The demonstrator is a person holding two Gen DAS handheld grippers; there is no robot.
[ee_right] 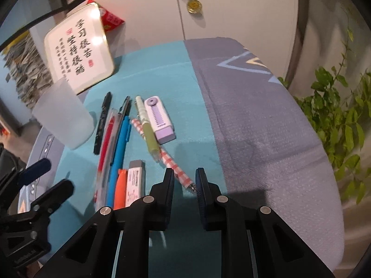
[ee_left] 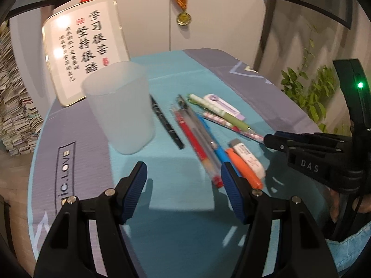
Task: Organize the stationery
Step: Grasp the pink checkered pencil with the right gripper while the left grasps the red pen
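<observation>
the right gripper (ee_right: 184, 180), black with two fingers, hovers with its narrow-set jaws either side of the near tip of a pink-and-white checked pen (ee_right: 172, 162), pads not pressing. a frosted translucent plastic cup (ee_right: 62, 115) stands far left on the teal-and-grey cloth (ee_right: 266, 127).

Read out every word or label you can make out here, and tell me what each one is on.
"学习很苦 坚持很酷": large brush characters on the framed plaque; its smaller columns and red seals are too small to read.
"IC.LOVE": boxed label on the table cloth, beginning cut off.
"DAS": right gripper body.
White eraser sleeve, black pen: print blurred.
</observation>
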